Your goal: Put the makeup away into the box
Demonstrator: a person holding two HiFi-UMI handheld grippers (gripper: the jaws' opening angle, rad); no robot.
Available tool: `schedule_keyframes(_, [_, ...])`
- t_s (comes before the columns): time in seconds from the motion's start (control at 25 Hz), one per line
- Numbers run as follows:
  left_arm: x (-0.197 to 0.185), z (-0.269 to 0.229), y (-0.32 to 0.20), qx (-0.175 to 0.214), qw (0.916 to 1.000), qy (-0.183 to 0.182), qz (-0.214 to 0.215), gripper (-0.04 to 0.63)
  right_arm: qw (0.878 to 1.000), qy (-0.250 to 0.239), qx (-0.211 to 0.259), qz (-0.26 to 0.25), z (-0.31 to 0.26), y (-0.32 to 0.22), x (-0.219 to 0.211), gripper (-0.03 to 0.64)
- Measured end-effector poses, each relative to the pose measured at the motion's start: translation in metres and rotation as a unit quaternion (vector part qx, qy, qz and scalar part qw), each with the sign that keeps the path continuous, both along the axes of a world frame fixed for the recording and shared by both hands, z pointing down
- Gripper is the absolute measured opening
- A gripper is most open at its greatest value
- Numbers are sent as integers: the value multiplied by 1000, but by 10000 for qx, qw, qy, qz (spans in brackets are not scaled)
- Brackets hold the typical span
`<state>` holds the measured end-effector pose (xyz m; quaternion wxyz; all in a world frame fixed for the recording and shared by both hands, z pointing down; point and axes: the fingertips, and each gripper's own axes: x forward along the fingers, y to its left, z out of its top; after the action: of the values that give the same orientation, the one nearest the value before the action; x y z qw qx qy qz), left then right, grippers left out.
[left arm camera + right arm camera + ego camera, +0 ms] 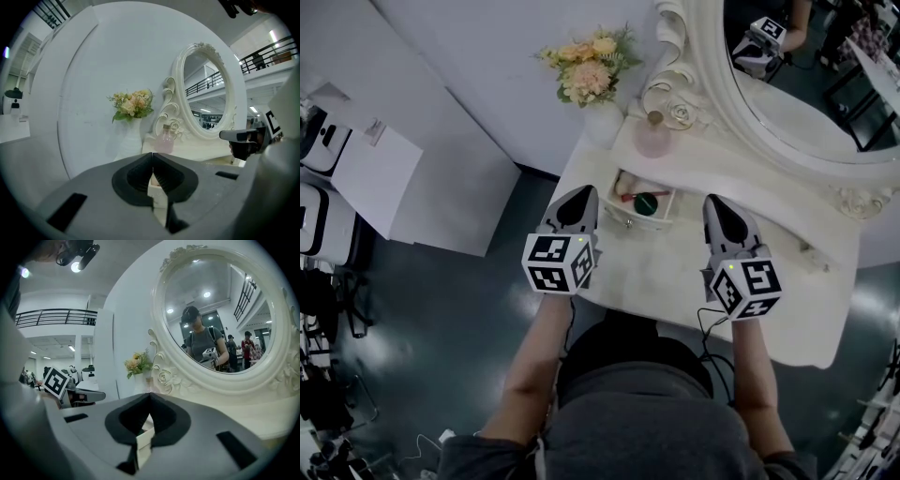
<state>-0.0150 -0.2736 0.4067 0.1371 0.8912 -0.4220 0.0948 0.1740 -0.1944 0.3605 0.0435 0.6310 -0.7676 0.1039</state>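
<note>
In the head view a small white box (pixel 614 214) stands open on the white dressing table (pixel 675 281), holding a round green compact (pixel 645 203) and a red stick (pixel 639 195). My left gripper (pixel 580 192) hangs just left of the box, jaws together and nothing between them. My right gripper (pixel 713 199) hovers to the right of the box, also shut and empty. In the left gripper view the tips (pixel 153 154) meet in front of the box edge (pixel 157 194). The right gripper view shows its tips (pixel 150 394) closed, with the box corner (pixel 144 441) behind them.
A white vase of peach flowers (pixel 589 75) and a pink bottle (pixel 653 134) stand at the table's back edge. The ornate oval mirror (pixel 787 84) rises behind. The table's front edge (pixel 694 323) is near the person's body. Dark floor lies to the left.
</note>
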Motion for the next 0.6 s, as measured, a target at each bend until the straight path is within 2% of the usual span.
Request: schedule_keyframes(0.6, [0,-5,16,73,10000,-45,-39,6,9999,21,117,12,-3,15,5,3])
